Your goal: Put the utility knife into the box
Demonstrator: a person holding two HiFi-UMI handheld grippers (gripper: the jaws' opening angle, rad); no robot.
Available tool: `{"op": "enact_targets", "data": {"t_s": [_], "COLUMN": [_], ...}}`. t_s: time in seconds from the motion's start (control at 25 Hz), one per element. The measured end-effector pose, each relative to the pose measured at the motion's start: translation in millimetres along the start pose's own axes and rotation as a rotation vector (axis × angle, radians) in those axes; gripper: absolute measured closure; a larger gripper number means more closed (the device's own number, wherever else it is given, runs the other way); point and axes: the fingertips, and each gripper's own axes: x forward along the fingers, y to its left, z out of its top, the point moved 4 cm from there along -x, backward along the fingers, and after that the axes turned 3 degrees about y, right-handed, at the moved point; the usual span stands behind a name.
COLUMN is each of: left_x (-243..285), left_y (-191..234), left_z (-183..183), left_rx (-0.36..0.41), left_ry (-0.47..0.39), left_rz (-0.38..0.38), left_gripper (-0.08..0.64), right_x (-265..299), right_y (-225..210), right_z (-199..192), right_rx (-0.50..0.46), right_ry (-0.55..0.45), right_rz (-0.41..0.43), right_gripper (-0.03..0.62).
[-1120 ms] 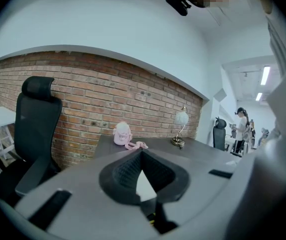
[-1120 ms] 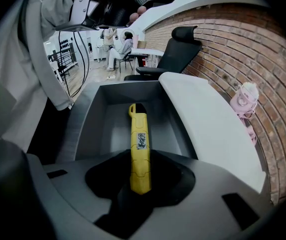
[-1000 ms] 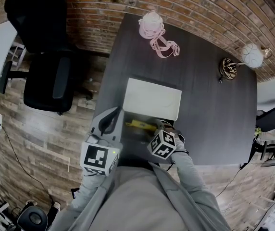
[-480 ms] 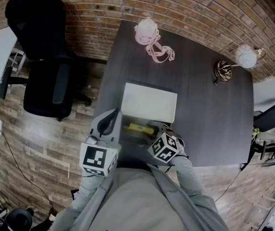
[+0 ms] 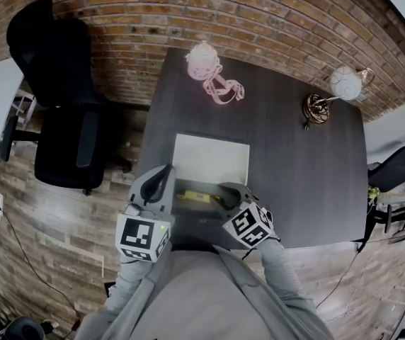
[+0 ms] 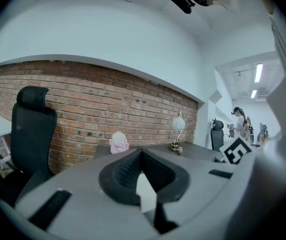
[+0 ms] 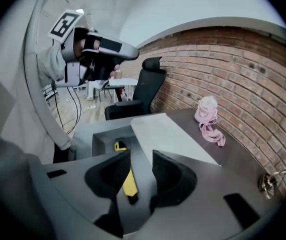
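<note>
The yellow utility knife [image 5: 192, 197] lies lengthwise inside the open grey box [image 5: 204, 205], whose white lid [image 5: 209, 158] is folded back on the dark table [image 5: 301, 176]. My right gripper [image 5: 227, 188] hovers at the knife's right end. In the right gripper view its jaws [image 7: 140, 166] stand open with nothing between them. The knife [image 7: 129, 184] shows through the gap, down in the box [image 7: 100, 136]. My left gripper [image 5: 161, 177] is at the box's left edge. In the left gripper view its jaws [image 6: 142, 156] meet at the tips, shut and holding nothing.
A pink object with a cord [image 5: 206, 62] and a brass ornament with a white globe [image 5: 323, 101] sit at the table's far side. A black office chair [image 5: 61, 98] stands left of the table. Behind everything runs a brick wall [image 5: 188, 6]. A person [image 6: 240, 121] stands far off.
The head camera has shifted, so the table sits lower and further left in view. The right gripper has eased slightly right, away from the knife. The knife stays in the box.
</note>
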Motion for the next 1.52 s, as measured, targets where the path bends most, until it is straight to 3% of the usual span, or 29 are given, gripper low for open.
{"op": "enact_targets", "data": {"t_s": [0.2,0.68,1.0,1.52], "left_x": [-1,0,3,3], "left_y": [-4,-12,-18,-30], "left_z": [8,24,27,20], "left_rx": [0.02,0.048,0.046,0.035], "left_ry": [-0.013,-0.031,-0.034,-0.014], "left_rz": [-0.006,-0.025,-0.043,-0.063], "left_gripper": [0.541,0.54,0.541,0.541], "right_x": [-37,-128,-162,-181], "right_y": [-19,-60,-63,-57], "right_z": [28,76,76,53], "right_rx": [0.104,0.238,0.276,0.384], "right_ry": [-0.168,-0.541,-0.633,-0.683], "right_rz": [-0.068,-0.277,-0.378,-0.445], "right_gripper": [0.46,0.474,0.544,0.575]}}
